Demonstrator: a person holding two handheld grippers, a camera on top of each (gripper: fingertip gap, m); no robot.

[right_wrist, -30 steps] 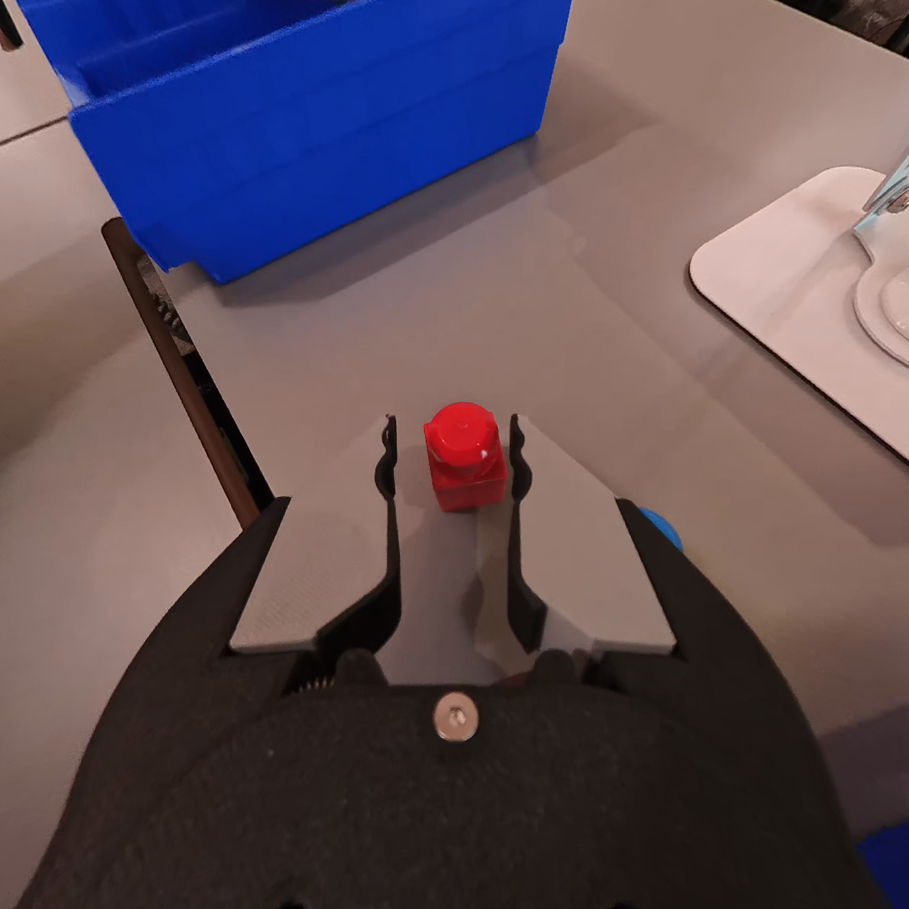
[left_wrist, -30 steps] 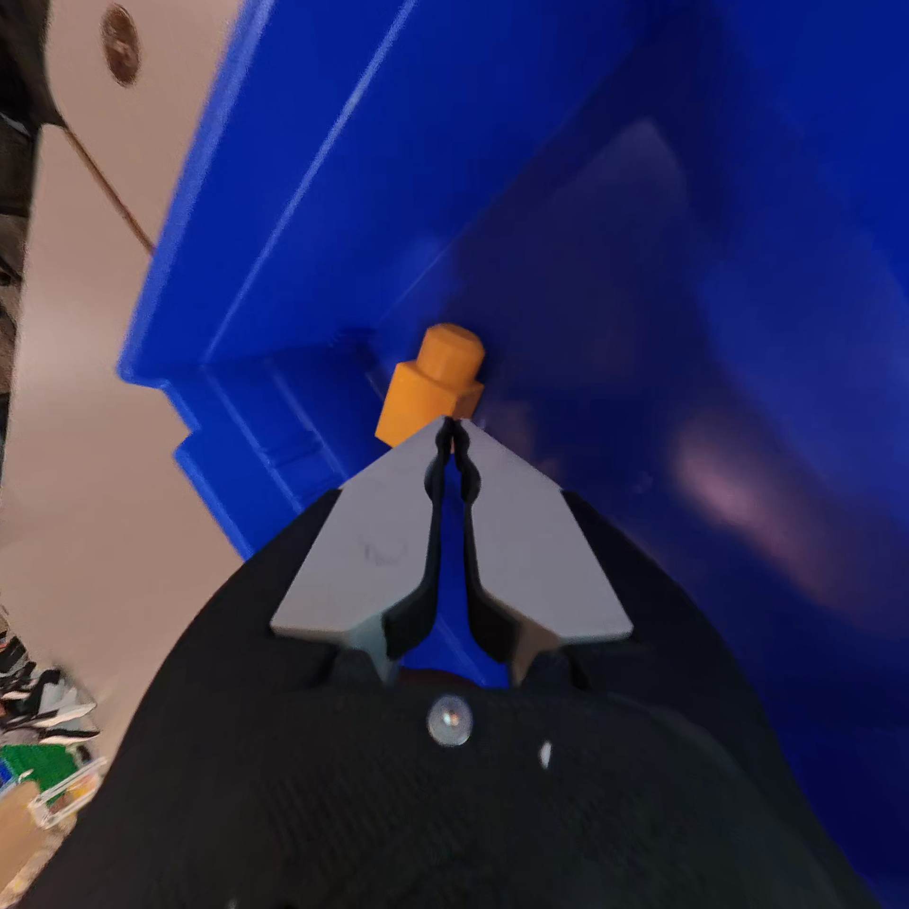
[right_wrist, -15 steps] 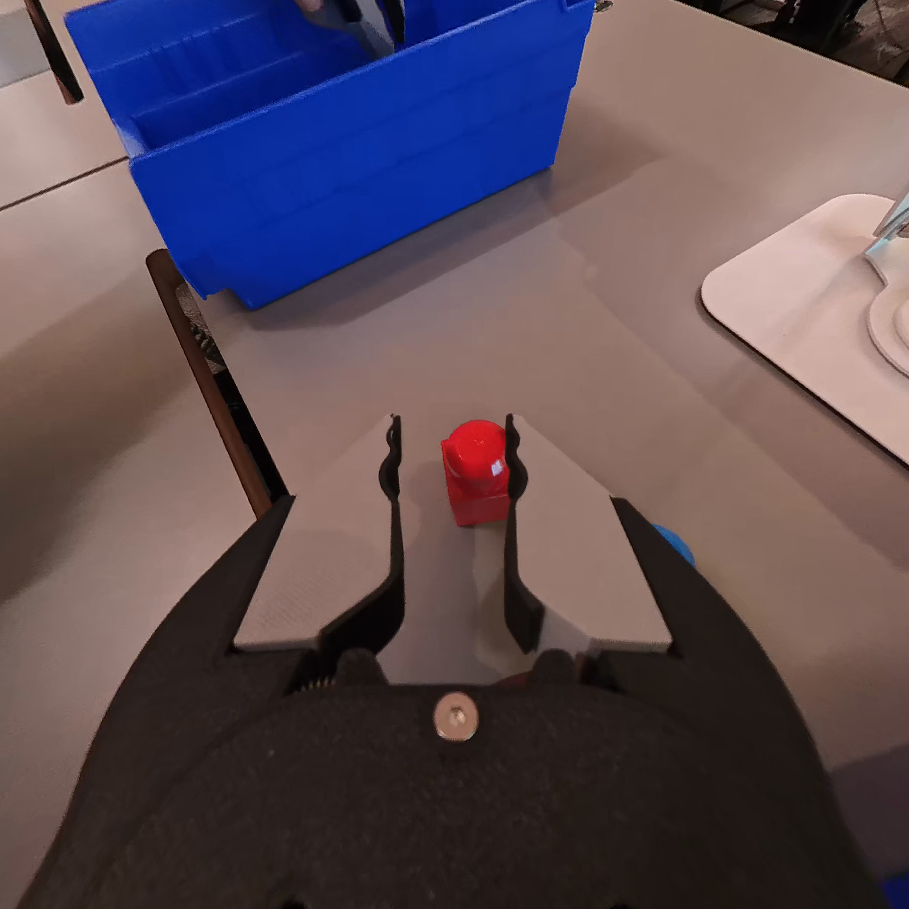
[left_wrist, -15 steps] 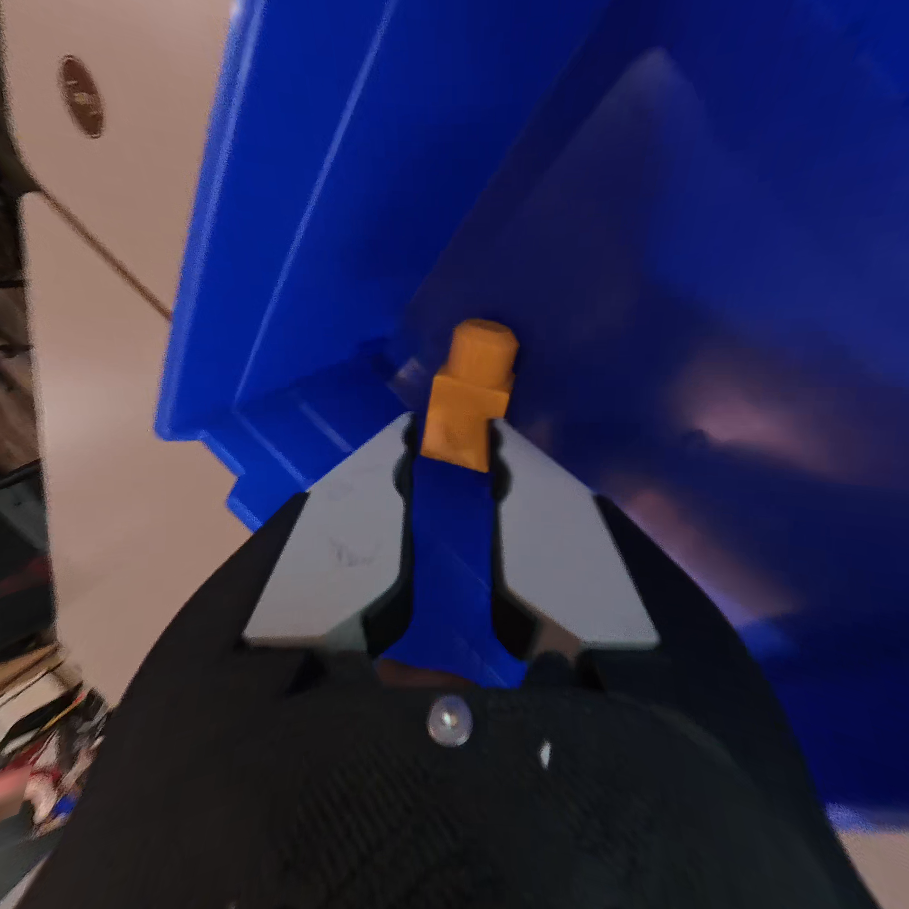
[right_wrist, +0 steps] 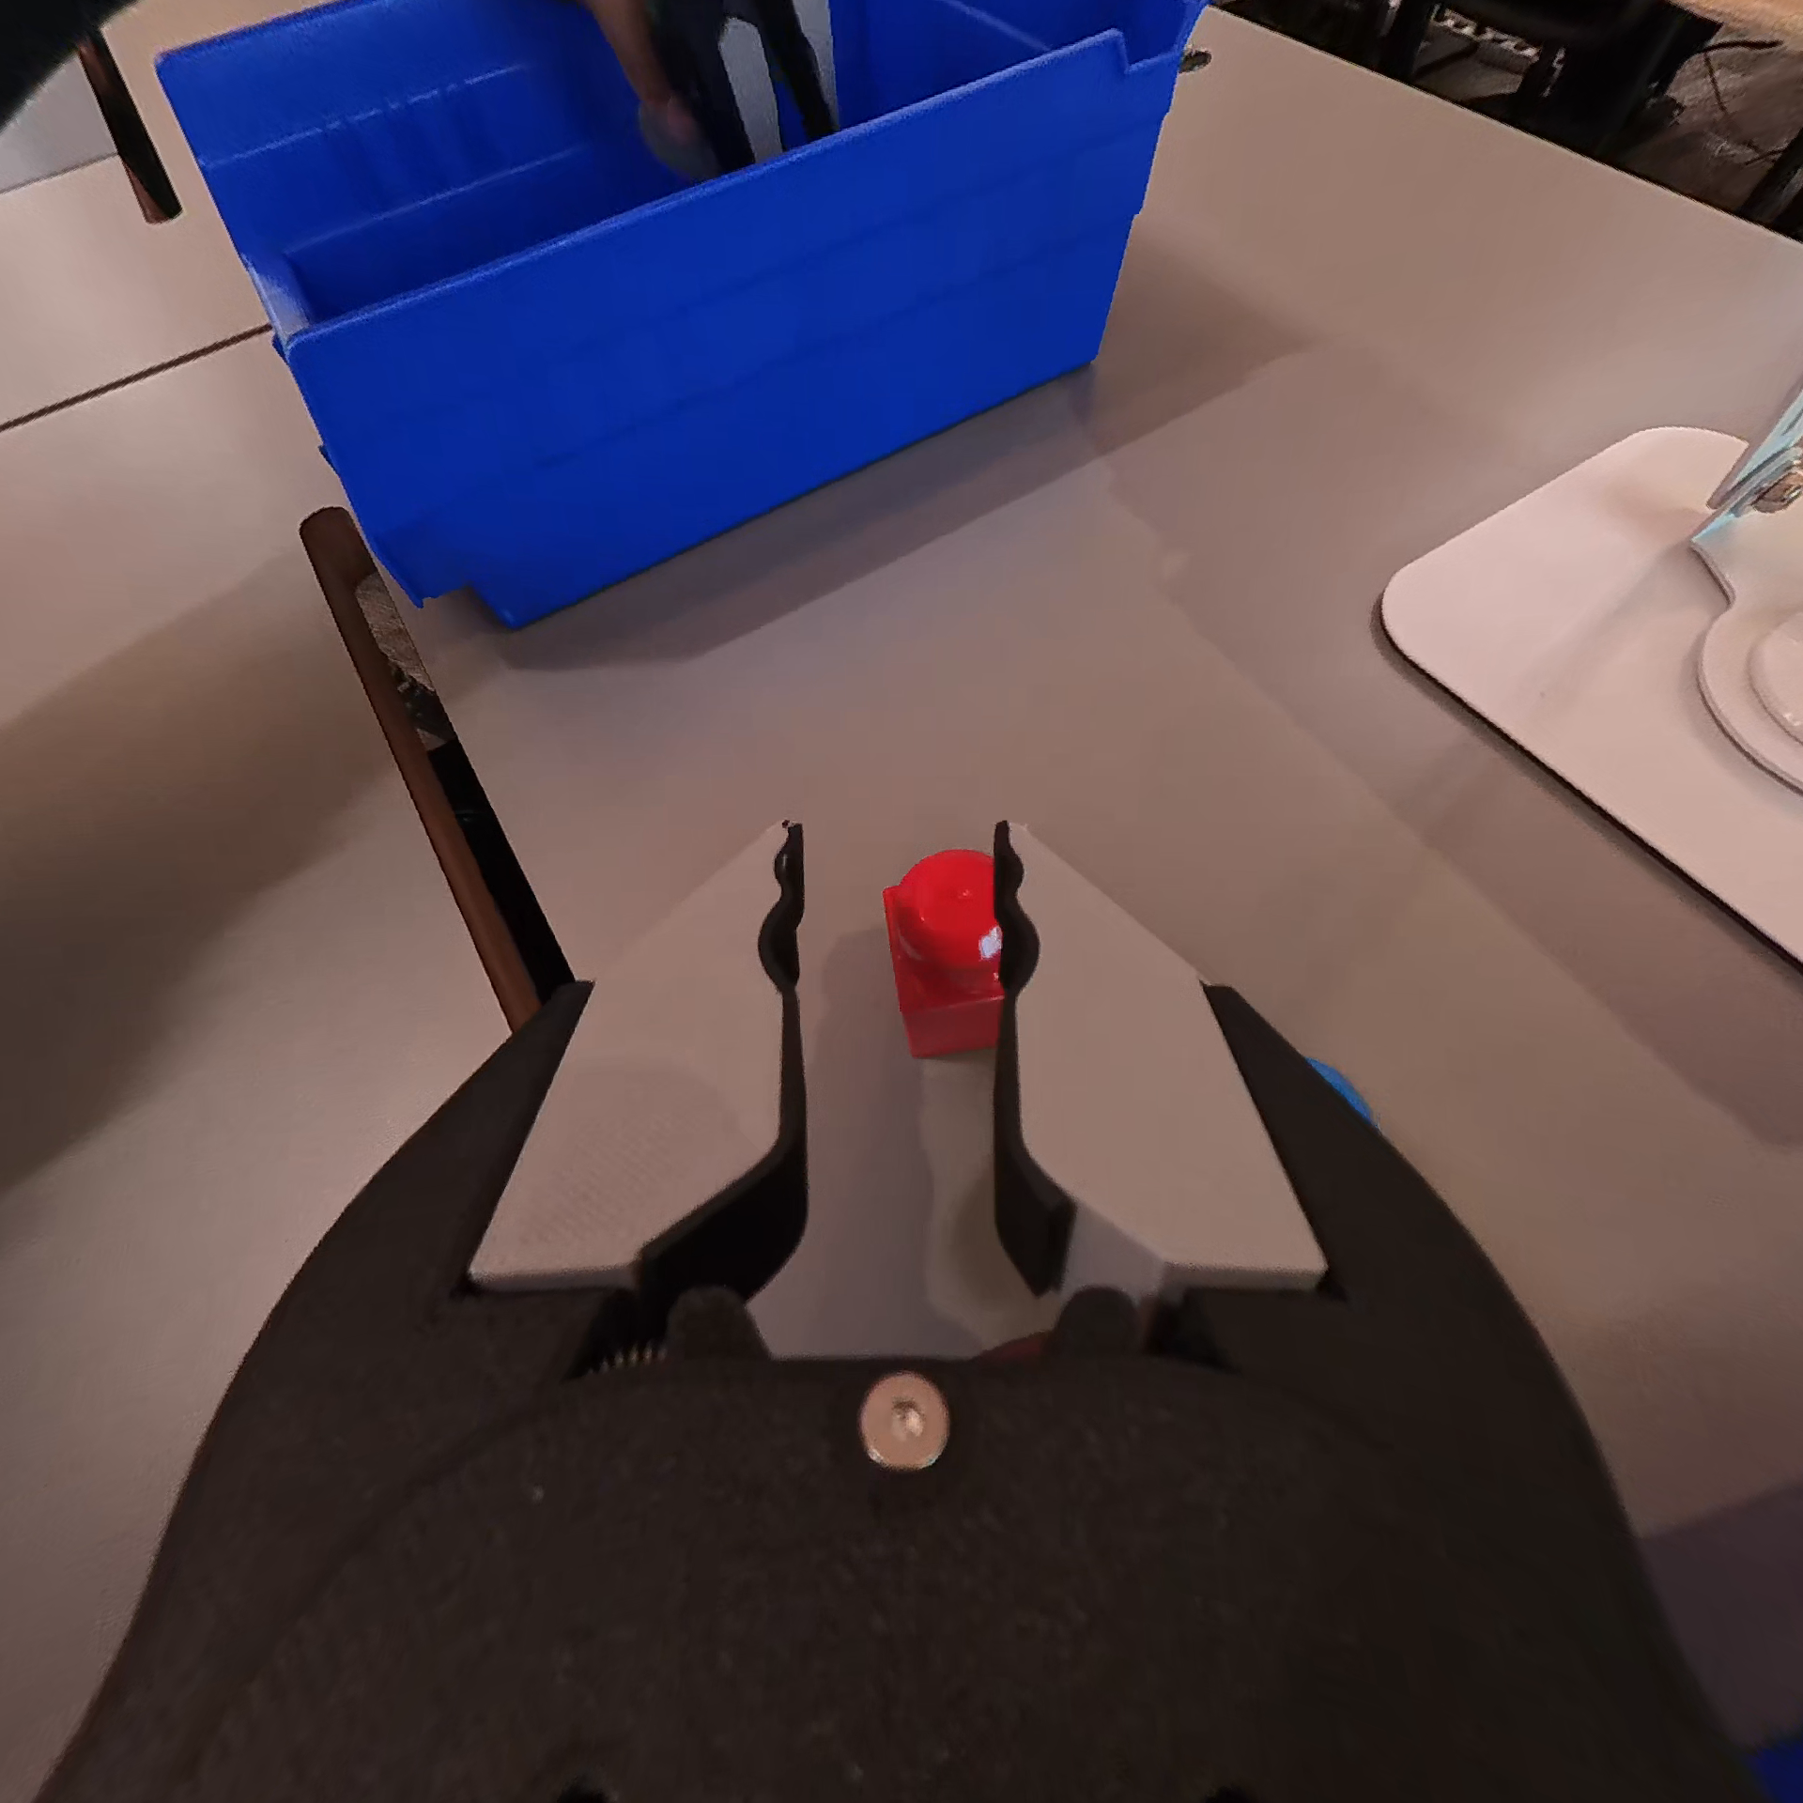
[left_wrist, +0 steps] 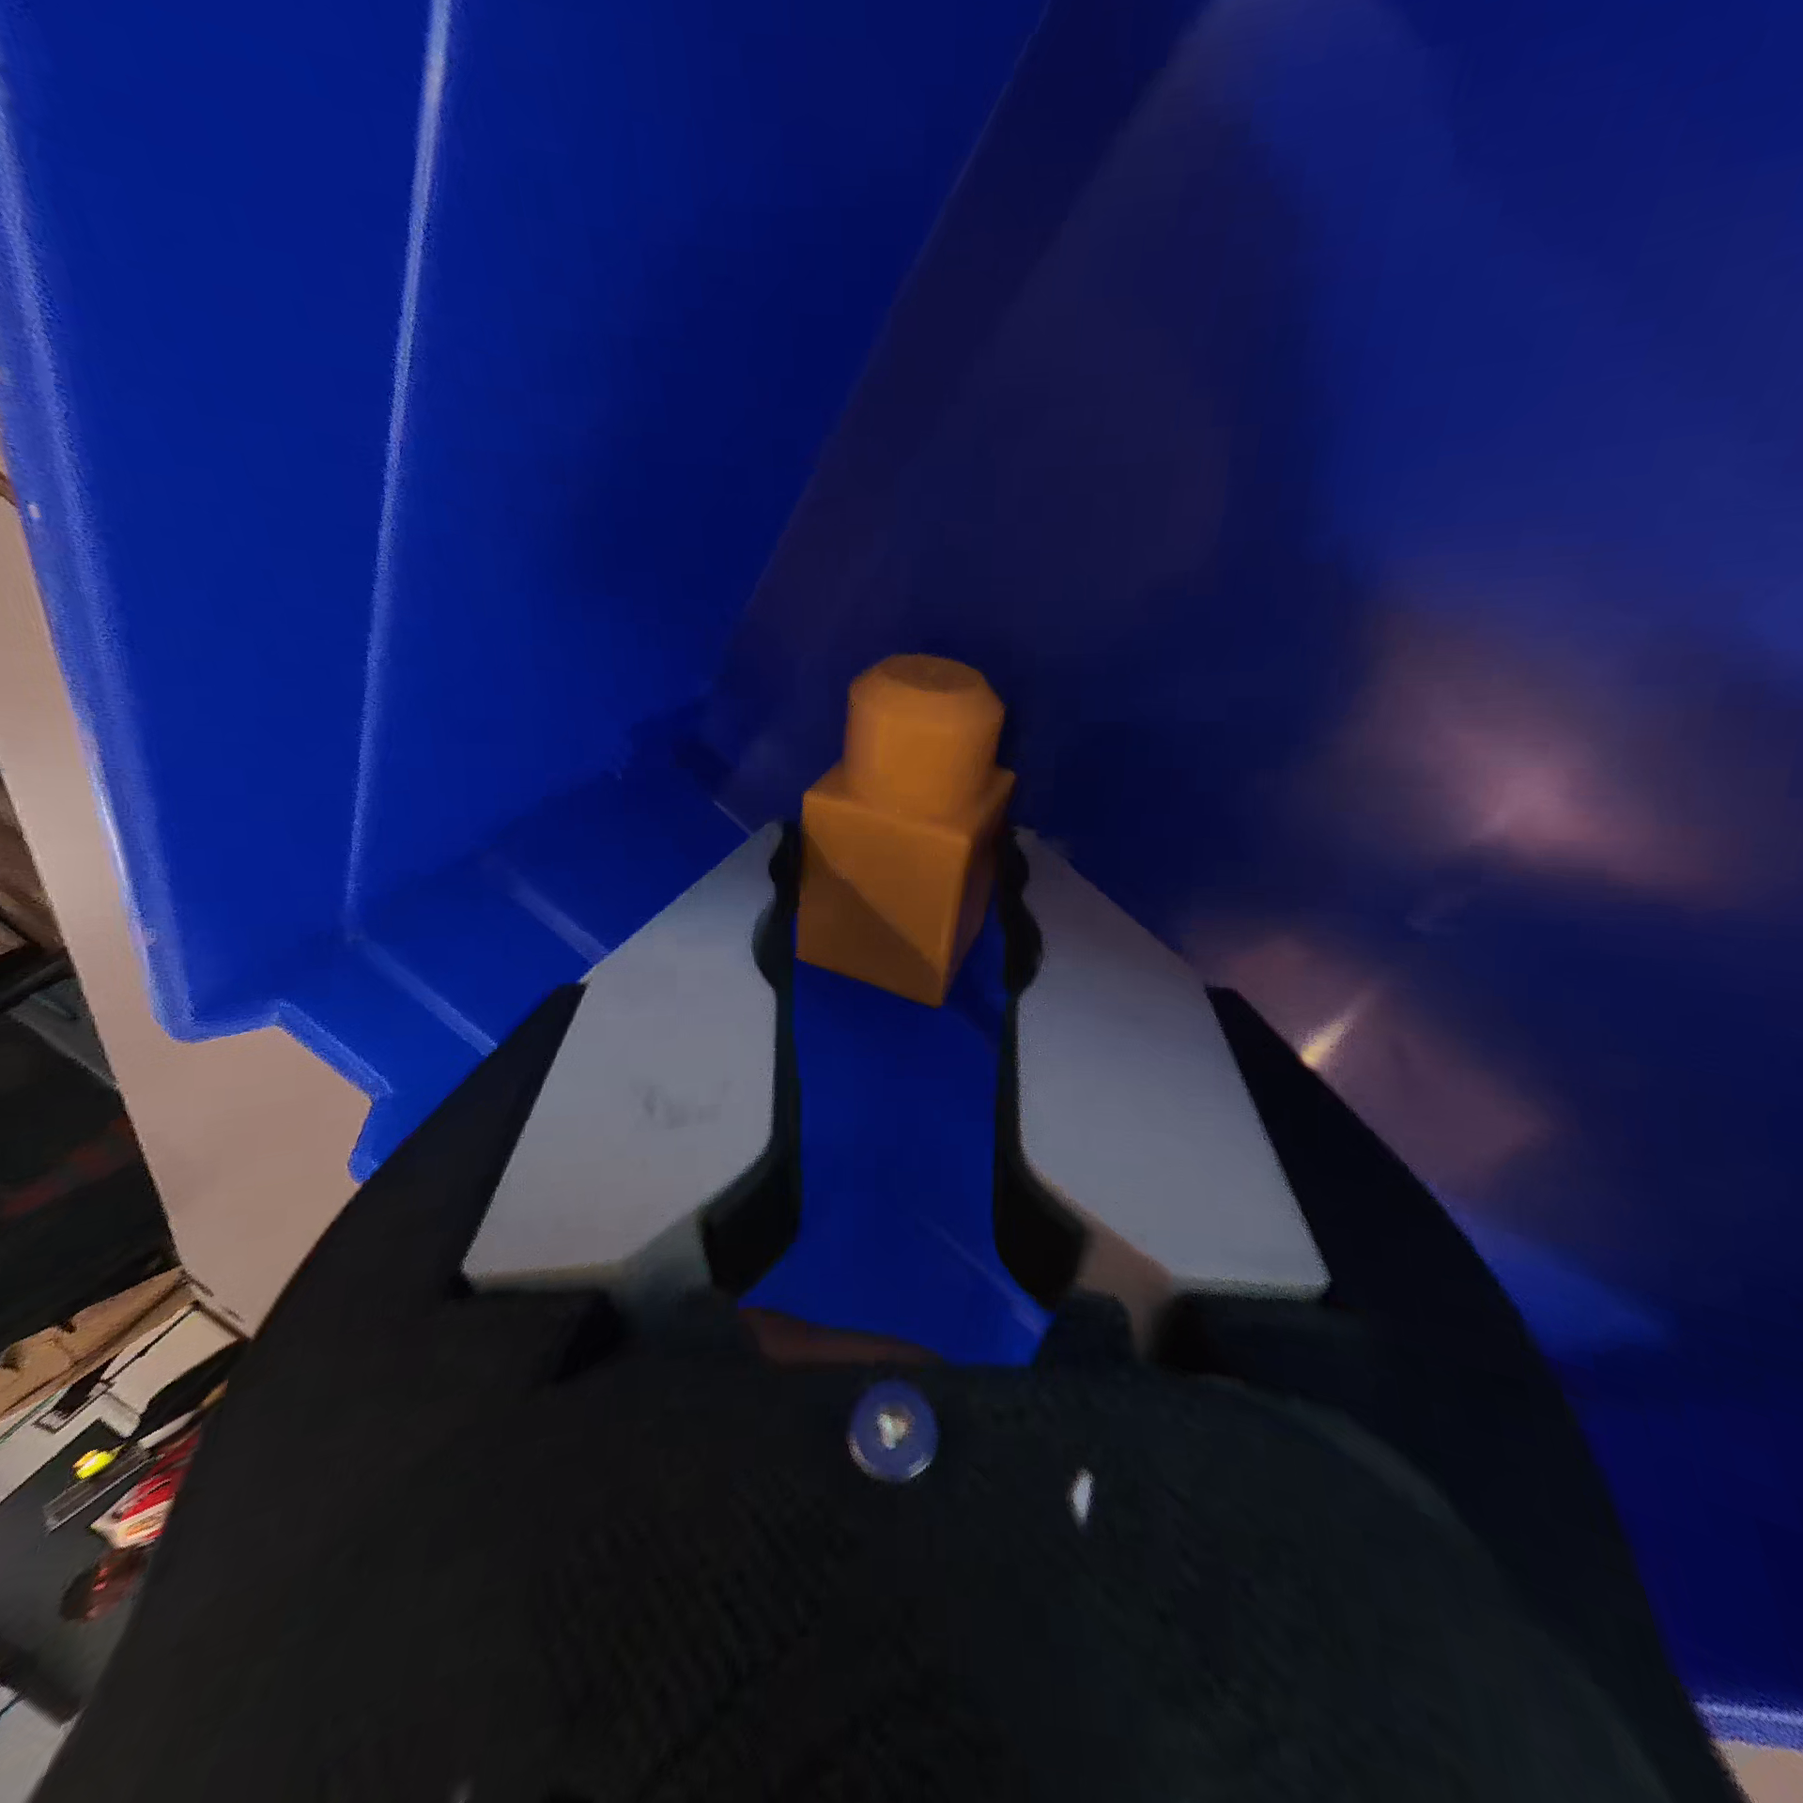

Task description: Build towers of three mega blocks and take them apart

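An orange mega block [left_wrist: 902,839] stands in a corner of the blue bin [left_wrist: 585,390]. My left gripper [left_wrist: 898,859] is open inside the bin, with the block's base between its fingertips; I cannot tell if they touch it. A red mega block [right_wrist: 941,966] stands upright on the grey table [right_wrist: 1171,683]. My right gripper [right_wrist: 898,859] is open above it, and the block shows just inside the right finger. The left gripper [right_wrist: 741,88] also shows in the right wrist view, reaching down into the bin [right_wrist: 683,410].
A blue piece [right_wrist: 1339,1085] peeks out behind my right finger. A white mat [right_wrist: 1542,624] with a pale stand on it lies at the right. A dark gap [right_wrist: 429,771] between two tabletops runs at the left, in front of the bin. One gripper's finger ends stand about 35 centimetres off the other's.
My left gripper went from shut to open and moved in until the orange block sat between its tips. My right gripper drew back from the bin, and the red block shifted toward its right finger.
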